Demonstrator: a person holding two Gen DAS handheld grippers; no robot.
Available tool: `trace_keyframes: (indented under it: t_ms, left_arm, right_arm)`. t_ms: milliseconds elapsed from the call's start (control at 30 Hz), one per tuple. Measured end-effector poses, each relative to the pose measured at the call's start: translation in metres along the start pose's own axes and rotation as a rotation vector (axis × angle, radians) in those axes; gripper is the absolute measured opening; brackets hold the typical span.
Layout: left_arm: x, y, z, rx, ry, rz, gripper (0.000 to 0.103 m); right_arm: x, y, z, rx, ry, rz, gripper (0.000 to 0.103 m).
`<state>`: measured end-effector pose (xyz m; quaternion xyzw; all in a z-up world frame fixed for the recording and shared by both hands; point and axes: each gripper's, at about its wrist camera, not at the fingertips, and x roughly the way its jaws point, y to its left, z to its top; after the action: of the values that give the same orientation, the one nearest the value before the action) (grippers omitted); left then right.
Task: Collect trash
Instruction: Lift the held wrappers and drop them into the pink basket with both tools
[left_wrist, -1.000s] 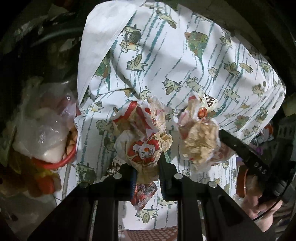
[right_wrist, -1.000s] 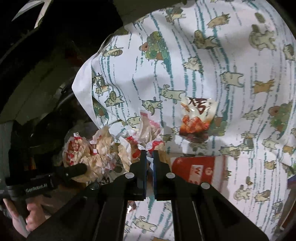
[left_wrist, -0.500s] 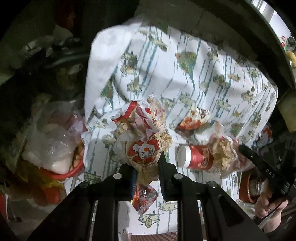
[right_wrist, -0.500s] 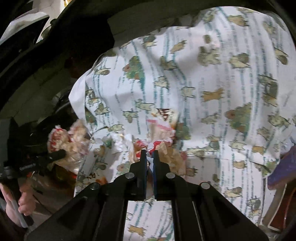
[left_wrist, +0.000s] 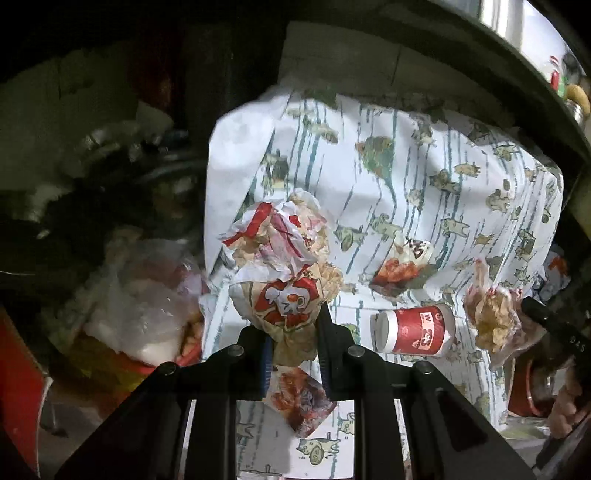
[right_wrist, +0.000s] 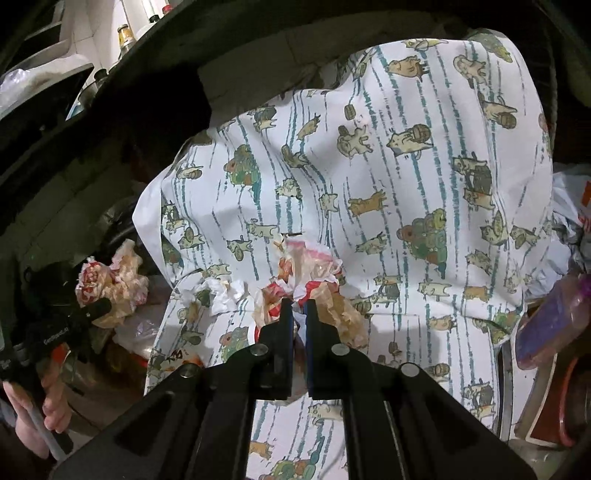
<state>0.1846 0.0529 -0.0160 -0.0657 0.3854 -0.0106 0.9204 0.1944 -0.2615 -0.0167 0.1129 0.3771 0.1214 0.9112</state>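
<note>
Left wrist view: the left gripper (left_wrist: 293, 328) has its jaws pinching a crumpled wrapper wad (left_wrist: 280, 273), white and brown paper printed with a red-and-white cartoon mascot; no brand name can be read on it. A smaller red-stained wrapper scrap (left_wrist: 301, 400) hangs below the jaws. On the cat-print cloth (left_wrist: 406, 184) covering the desk lies a red paper cup (left_wrist: 413, 330) on its side, its white lettering partly turned away; only a "W" shows. Beyond it sits a sauce-smeared packet (left_wrist: 404, 260) with dark strokes of writing too distorted to read. At the desk's right edge the right gripper's handle shows "DAS", cut off.

Right wrist view: the right gripper (right_wrist: 299, 314) has its jaws pressed together on a greasy wrapper bundle (right_wrist: 310, 284). A crumpled white tissue (right_wrist: 221, 293) lies near the desk's left edge. The left-hand tool's label is too blurred to read.
</note>
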Motion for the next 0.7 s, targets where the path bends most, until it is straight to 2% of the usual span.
trace_keyframes:
  t_ms: [233,400,533,700]
  left_arm:
    - [-0.026,-0.013,-0.005,0.059,-0.067,0.0,0.022]
    - [-0.055,-0.016,-0.011,0.057,-0.088,-0.045,0.022]
    - [-0.09,-0.022,-0.015,0.053,-0.114,-0.075,0.022]
    - [-0.131,-0.035,-0.024,0.075,-0.1,-0.105,0.022]
  right_arm:
    - [-0.009,0.008,-0.006,-0.016,-0.018,0.032,0.004]
    - [-0.023,0.017,-0.007,0.002,0.011,0.054,0.004]
    - [-0.054,0.038,-0.009,-0.044,-0.003,0.048,0.005]
    - [-0.103,0.065,-0.025,-0.073,-0.021,0.115,0.005]
